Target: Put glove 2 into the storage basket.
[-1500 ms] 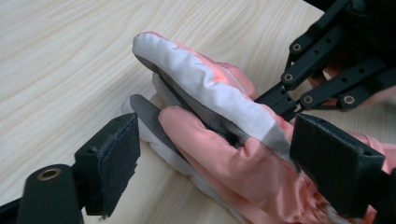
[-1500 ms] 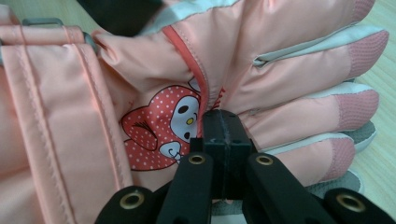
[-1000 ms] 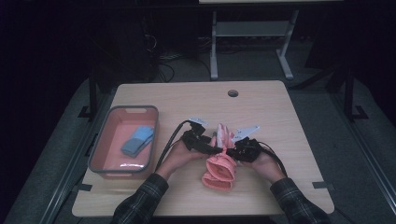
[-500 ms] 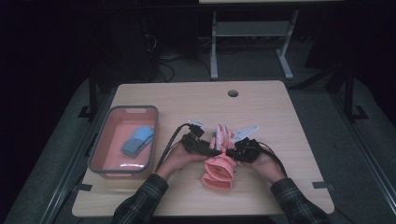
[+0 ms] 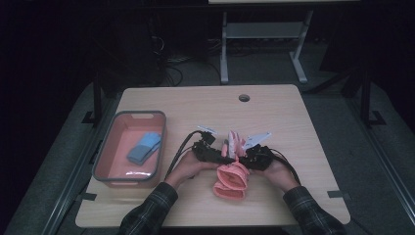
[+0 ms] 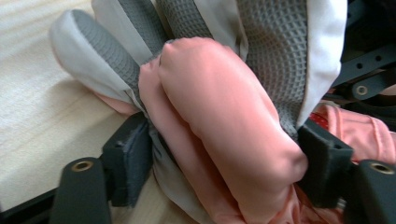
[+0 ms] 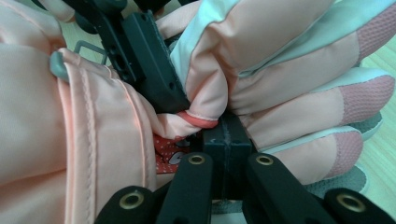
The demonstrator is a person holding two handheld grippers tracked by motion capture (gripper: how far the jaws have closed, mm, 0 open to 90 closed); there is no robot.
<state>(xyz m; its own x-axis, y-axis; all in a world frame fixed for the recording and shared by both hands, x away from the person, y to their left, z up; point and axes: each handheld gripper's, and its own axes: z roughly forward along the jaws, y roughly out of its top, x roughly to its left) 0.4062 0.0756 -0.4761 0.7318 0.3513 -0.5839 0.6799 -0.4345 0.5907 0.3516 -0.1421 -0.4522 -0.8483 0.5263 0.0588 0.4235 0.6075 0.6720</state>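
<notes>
Closing my left gripper (image 6: 224, 177) on the pink glove (image 5: 230, 178) — right gripper (image 7: 229, 154) pinches it shut; next, tighten.

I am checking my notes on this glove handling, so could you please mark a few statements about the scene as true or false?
1. The pink glove lies on the wooden table. True.
2. The right tongs stand wide open. False: they are shut on the glove's fabric.
3. The tray holds a blue item. True.
4. The left tongs have nothing between their jaws. False: the glove sits between them, and the jaws have just been closing.
5. The tray sits right of the glove. False: it sits left.
</notes>
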